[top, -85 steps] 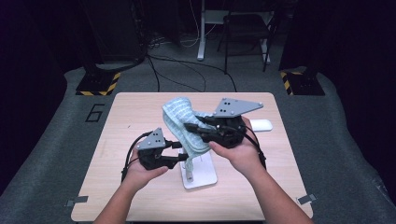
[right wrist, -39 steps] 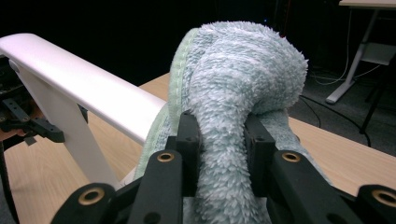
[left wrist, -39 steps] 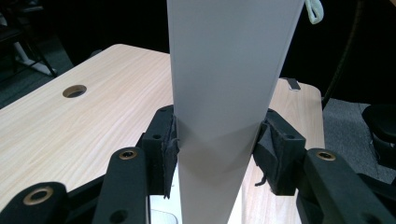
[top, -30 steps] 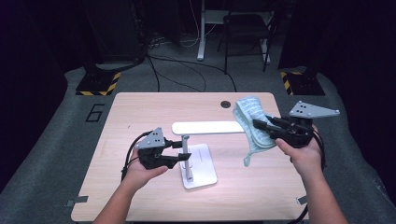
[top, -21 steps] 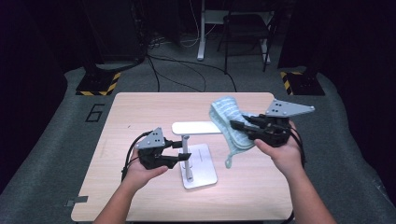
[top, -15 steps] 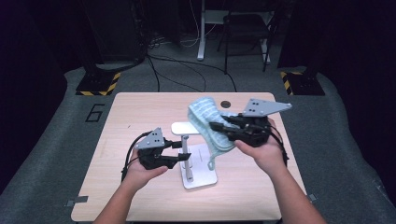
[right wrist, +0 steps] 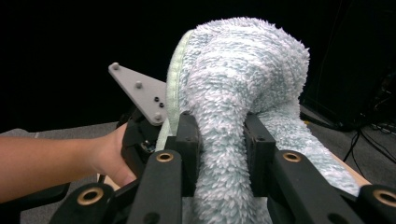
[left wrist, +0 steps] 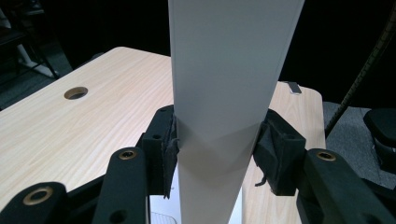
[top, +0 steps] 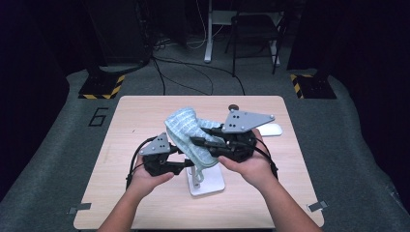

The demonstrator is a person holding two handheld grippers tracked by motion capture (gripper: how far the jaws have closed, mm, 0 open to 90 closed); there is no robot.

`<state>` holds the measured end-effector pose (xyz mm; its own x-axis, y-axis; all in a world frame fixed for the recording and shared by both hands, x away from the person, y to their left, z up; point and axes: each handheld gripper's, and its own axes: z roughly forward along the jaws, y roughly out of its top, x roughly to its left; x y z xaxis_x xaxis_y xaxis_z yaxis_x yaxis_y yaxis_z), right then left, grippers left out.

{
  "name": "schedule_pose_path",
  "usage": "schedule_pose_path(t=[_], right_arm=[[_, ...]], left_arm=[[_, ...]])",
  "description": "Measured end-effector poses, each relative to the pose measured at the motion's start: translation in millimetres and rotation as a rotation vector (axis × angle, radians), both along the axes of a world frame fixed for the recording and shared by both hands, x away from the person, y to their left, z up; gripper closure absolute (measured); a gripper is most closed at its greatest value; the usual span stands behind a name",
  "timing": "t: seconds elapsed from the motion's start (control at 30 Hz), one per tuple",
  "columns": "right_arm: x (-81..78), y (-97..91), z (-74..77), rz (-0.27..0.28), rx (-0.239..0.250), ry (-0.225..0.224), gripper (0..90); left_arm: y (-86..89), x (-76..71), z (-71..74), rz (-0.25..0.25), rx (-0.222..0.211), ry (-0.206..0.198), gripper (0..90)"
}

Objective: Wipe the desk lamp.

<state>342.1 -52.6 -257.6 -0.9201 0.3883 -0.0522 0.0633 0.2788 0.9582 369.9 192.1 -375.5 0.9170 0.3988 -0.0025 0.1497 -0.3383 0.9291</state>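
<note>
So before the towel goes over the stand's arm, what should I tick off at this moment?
1. Left gripper clamps the white stand's upright: ok, both pads press on it.
2. Right gripper holds the light blue fluffy towel: ok, the cloth is pinched between the jaws.
3. Stand base flat on the table: ok, as far as the high view tells.
4. Towel over the stand: ok, it hangs above it in the high view.
5. Towel spread to drape evenly: not ok, it is bunched.
6. The stand's horizontal arm free to take the towel: cannot tell, the towel hides it.
</note>
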Motion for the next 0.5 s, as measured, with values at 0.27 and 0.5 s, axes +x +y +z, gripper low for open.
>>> schedule_pose_path(t=[0.27,0.5], right_arm=[[-20.0,-17.6,-5.0,0.027,0.013,-0.027,72.1],[-31.2,-37.5,-17.6,0.004,0.033,-0.025,71.8]], left_arm=[[-0.9,0.1,-0.6,0.013,-0.016,0.009,52.7],[-1.2,1.1,-1.5,0.005,-0.018,0.020,52.6]])
